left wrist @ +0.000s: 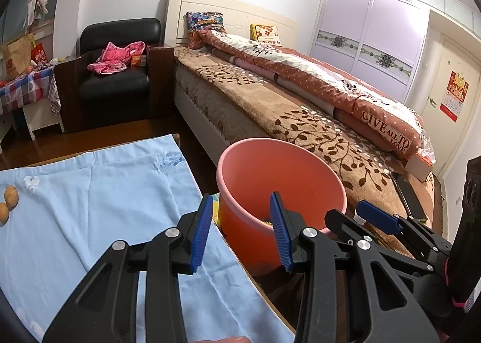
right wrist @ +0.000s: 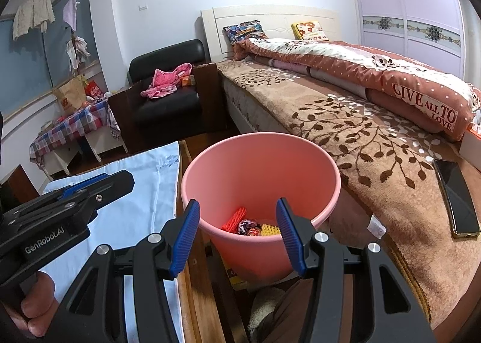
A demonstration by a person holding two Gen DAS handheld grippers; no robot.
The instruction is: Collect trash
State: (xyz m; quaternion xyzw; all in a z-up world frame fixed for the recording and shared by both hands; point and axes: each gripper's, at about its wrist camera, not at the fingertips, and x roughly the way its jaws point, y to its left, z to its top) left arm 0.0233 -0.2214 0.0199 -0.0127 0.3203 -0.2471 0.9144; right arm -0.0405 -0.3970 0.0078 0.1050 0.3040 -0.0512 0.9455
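Right wrist view showed the bed (right wrist: 345, 120) beyond and to the right of the right gripper (right wrist: 237, 234), blue-clothed table (right wrist: 144, 180) to its left, pink bin (right wrist: 258, 168) directly ahead between table and bed. Right gripper was spread wide and empty, tips framing the bin's near rim. Down in the bin, just past the tips: red foam net (right wrist: 234, 218), crumpled wrapper (right wrist: 248, 227), yellow foam net (right wrist: 268, 229). Phone (right wrist: 455, 195) lay on the bed blanket, well right of the claw.

Left gripper (left wrist: 240, 231) was also spread and empty, angled down over the table's right edge, right pad overlapping the bin (left wrist: 279, 174). Two brownish round items (left wrist: 9, 201) sat on the cloth far left of it; trash or fruit, could not tell.

Judgement: foam nets and wrapper look light, soft, crushable; pinch anywhere mid-body, low force. Round items probably firmer, may roll; grip across the widest part. Both hands were held low, tilted forward, near each other; a thumb (right wrist: 36, 310) showed on the left handle.
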